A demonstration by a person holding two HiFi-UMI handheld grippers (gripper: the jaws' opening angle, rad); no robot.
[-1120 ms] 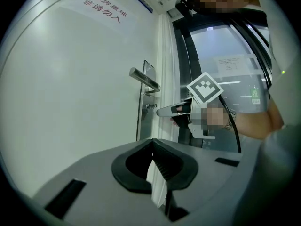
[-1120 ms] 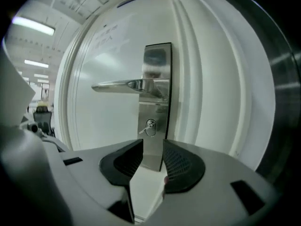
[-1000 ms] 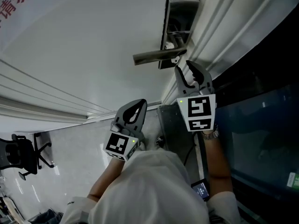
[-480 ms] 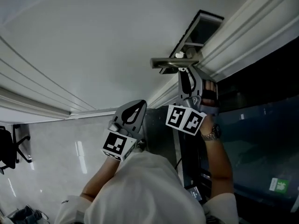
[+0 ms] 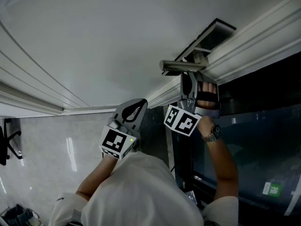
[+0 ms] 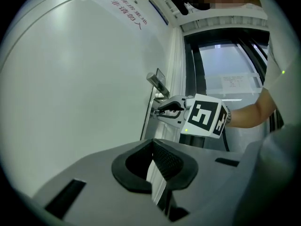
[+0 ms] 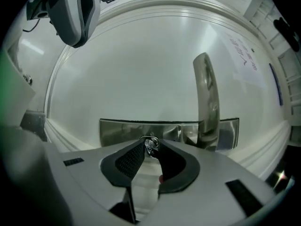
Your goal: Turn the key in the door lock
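Note:
A steel lock plate (image 7: 127,128) sits on the white door (image 5: 94,41), with a lever handle (image 7: 207,98) beside the keyhole. A small silver key (image 7: 151,147) sticks out of the plate. My right gripper (image 7: 150,144) is shut on the key's head; its jaws have just been closing with the key between them. In the head view the right gripper (image 5: 188,76) points at the door just under the handle (image 5: 181,66). My left gripper (image 5: 140,103) hangs back from the door, shut and holding nothing. The left gripper view shows its jaws (image 6: 151,143) meeting at the tips.
A dark glass panel (image 5: 254,126) runs along the right of the door frame (image 5: 254,32). Pale floor tiles (image 5: 47,149) lie at lower left. Red lettering (image 6: 129,13) is printed high on the door. A watch (image 5: 211,133) is on the right wrist.
The right gripper has rolled about its own line at the keyhole, so its marker cube now sits tilted and its jaws show edge-on. The head view has swung. The left gripper stays put.

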